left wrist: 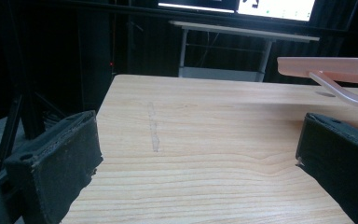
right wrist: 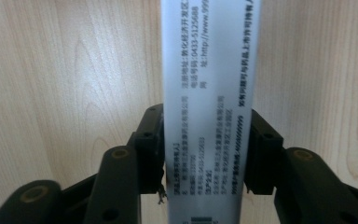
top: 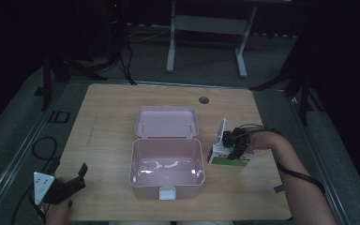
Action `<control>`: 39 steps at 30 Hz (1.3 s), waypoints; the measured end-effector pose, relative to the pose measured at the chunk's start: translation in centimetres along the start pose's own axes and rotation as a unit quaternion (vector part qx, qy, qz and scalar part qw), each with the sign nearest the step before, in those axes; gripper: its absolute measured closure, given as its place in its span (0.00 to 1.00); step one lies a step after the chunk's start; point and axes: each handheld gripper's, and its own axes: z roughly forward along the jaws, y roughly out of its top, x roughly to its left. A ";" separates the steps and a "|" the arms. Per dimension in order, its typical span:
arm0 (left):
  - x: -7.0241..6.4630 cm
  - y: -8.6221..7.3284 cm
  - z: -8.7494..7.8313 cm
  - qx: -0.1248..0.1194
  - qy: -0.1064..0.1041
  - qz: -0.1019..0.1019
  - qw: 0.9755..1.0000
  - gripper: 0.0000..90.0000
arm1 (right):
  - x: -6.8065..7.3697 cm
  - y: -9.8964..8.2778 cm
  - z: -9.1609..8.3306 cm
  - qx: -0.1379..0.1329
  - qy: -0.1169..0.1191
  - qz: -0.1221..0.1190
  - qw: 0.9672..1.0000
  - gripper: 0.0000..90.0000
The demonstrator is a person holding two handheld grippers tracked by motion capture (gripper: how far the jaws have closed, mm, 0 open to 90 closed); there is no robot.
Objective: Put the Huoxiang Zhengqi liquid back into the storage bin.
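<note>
A pink box point(top: 167, 171) sits open at the middle of the wooden bench point(top: 108, 122), its lid point(top: 167, 122) laid back flat behind it and its white latch point(top: 167, 192) facing you. Nothing lies inside; only glare marks its pale floor.

Just right of the box, your right hand-held gripper point(top: 235, 146) pinches a small white-and-green carton point(top: 228, 157) that rests on the bench. In the right gripper view the jaws press against both long sides of the carton point(right wrist: 209, 107), whose white face carries lines of small print, with bare wood on either side.

At the near left corner, well apart from the box, your left hand-held gripper point(top: 73, 180) is held low over the bench with its jaws spread and nothing between them. In the left gripper view, wood grain runs between the two black pads point(left wrist: 56, 165), and the pink lid edge point(left wrist: 328, 67) shows at upper right.
</note>
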 end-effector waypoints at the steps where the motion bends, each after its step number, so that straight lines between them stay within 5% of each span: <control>1: 0.0 0.0 0.0 0.000 0.000 0.000 1.000 0.00 | 0.0 0.0 0.1 0.000 0.005 -0.002 1.000 0.66; 20: 0.0 0.0 0.0 0.001 0.002 0.002 1.000 0.00 | 0.6 0.3 -0.2 0.014 0.032 -0.010 0.999 0.69; 39: -0.1 0.0 0.1 0.002 0.005 0.004 1.000 0.00 | 2.9 0.3 -4.9 0.017 0.015 -0.003 1.000 0.69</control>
